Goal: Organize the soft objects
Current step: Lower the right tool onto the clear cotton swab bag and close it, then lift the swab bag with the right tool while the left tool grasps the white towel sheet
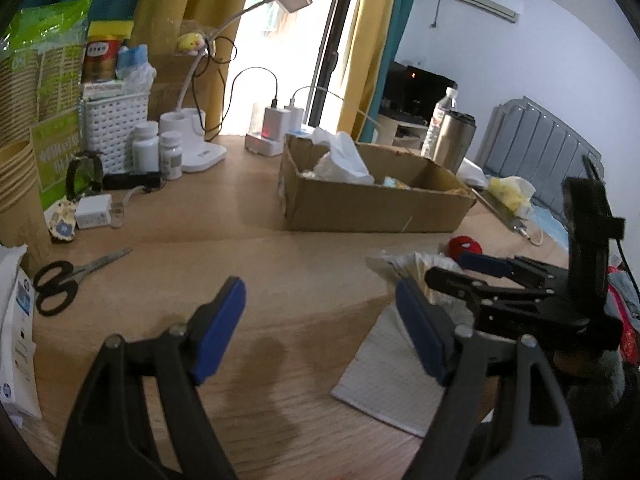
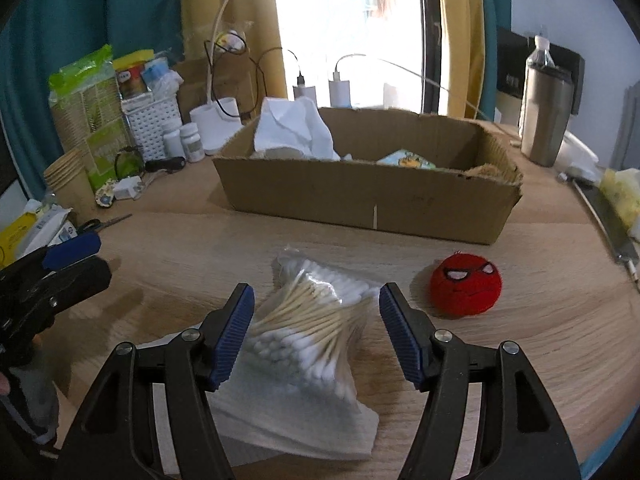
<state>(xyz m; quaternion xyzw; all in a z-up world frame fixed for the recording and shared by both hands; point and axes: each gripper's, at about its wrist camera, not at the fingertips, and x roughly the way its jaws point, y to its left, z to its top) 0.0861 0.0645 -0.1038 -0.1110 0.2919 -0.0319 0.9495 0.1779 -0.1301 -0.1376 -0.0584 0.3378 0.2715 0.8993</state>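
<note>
1. Right gripper (image 2: 316, 334): jaws apart, straddling the bag of cotton swabs (image 2: 316, 320). The blue pads stand clear on both sides and no squeeze shows, so nothing is held.
2. The swab bag lies on the wooden table (image 2: 520, 360), its near end resting on a white folded cloth (image 2: 304, 420). The swabs are bunched and twisted at the middle, inside thin clear plastic.
3. Left gripper (image 1: 320, 328): jaws wide apart over bare tabletop, empty. Its right pad sits close to the edge of the same cloth.
4. Red Spider-Man plush ball (image 2: 466, 290): on the table just right of the swab bag, apart from it.
5. Cardboard box (image 2: 360, 200): open, beyond both items, already holding white tissue or cloth and a small printed item. My guess is it is the destination.
6. Risks, as judged from here:
   - The bag is slippery and loosely filled. A close at the narrow waist may pinch only film and let the load sag or slide out on lifting.
   - The left pad sits low near the cloth. Closing could catch cloth with the bag and drag both.
   - The two grippers work close together, so a sideways move could knock them.
   - Swinging right could nudge the plush ball and set it rolling.
</note>
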